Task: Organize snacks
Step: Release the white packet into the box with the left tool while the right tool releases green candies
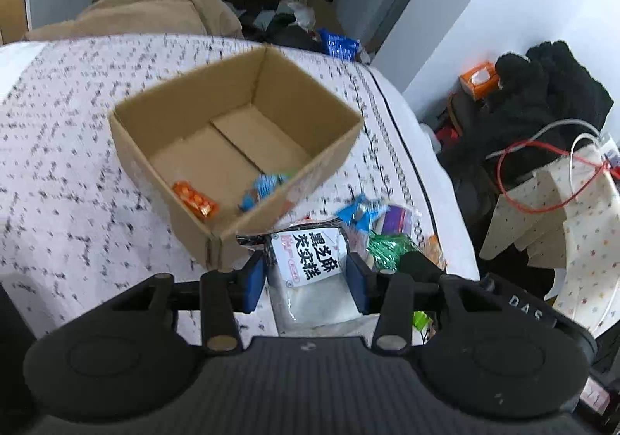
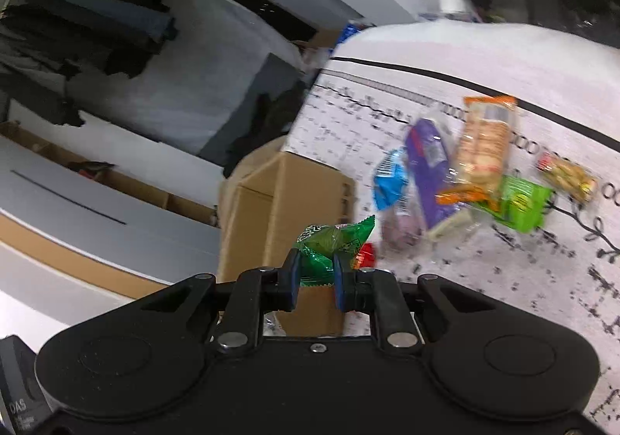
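A left gripper (image 1: pixel 308 276) with blue-padded jaws pinches a white plastic snack packet printed with black Chinese characters (image 1: pixel 310 260) at the lower centre of the left wrist view, just in front of the near corner of an open brown cardboard box (image 1: pixel 333 159). The box sits on a white cloth with a black speckled pattern (image 1: pixel 69 148) and holds a small orange wrapped sweet (image 1: pixel 193 199) near its left wall and a blue wrapped sweet (image 1: pixel 263 189) against its near right wall. In the right wrist view, the right gripper (image 2: pixel 314 276) has its jaws pressed onto a crinkled green foil sweet wrapper (image 2: pixel 333 241) at the lower centre, with the box's outer wall behind it. To the upper right of that frame a loose heap of snacks lies on the cloth: a blue packet (image 2: pixel 389 181), a purple pack (image 2: pixel 428 167), an orange-trimmed pack of biscuits (image 2: pixel 484 144), a bright green packet (image 2: pixel 523 204) and a small yellow-and-red wrapped bar (image 2: pixel 567 173), the last set a little apart.
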A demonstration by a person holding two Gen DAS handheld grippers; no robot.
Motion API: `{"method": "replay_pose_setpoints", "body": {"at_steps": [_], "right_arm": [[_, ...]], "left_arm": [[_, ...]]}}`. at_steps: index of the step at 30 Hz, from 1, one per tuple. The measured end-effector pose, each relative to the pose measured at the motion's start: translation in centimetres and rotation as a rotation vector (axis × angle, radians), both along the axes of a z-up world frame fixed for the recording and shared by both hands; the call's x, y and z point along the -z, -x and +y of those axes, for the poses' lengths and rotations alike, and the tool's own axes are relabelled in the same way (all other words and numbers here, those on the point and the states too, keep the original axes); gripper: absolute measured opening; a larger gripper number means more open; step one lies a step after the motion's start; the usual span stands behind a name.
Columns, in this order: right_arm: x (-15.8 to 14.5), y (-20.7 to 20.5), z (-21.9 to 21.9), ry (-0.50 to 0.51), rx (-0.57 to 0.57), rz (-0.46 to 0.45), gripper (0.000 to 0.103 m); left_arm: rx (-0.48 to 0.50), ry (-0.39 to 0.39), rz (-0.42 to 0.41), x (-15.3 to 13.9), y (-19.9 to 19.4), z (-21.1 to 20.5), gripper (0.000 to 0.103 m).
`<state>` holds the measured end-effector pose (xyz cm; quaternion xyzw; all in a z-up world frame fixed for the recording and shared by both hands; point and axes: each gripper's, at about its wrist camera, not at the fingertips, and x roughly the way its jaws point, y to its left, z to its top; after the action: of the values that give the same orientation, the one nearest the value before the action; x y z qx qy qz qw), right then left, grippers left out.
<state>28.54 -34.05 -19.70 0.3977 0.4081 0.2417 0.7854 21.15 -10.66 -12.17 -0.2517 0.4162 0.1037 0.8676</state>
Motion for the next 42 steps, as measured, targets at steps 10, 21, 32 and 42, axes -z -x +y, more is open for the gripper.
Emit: {"method": "replay_pose_setpoints", "body": {"at_steps": [10,21,32,42], "right_arm": [[-2.0,0.3,3.1,-0.022,-0.060,-0.112,0.017],[-3.3,0.3,7.0,-0.035,-0.128,-0.214,0.017],[-3.1,-0.7,8.7,-0.005,-0.141,-0.234,0.017],[-2.3,-1.7,10.3,0.023,-0.157,-0.216,0.017]], "left_arm": [[-0.053,-0.032,-0.055,-2.4,0.1,3.2,0.044],[-0.098,-0.040,-0.085,-3.6,-1.1,6.9,0.044],[-0.110,-0.034,-0.067,-2.4,-3.4,10.0,0.042],[-0.120,-0.030,-0.039,-0.8,-5.7,11.3,0.041]]}}
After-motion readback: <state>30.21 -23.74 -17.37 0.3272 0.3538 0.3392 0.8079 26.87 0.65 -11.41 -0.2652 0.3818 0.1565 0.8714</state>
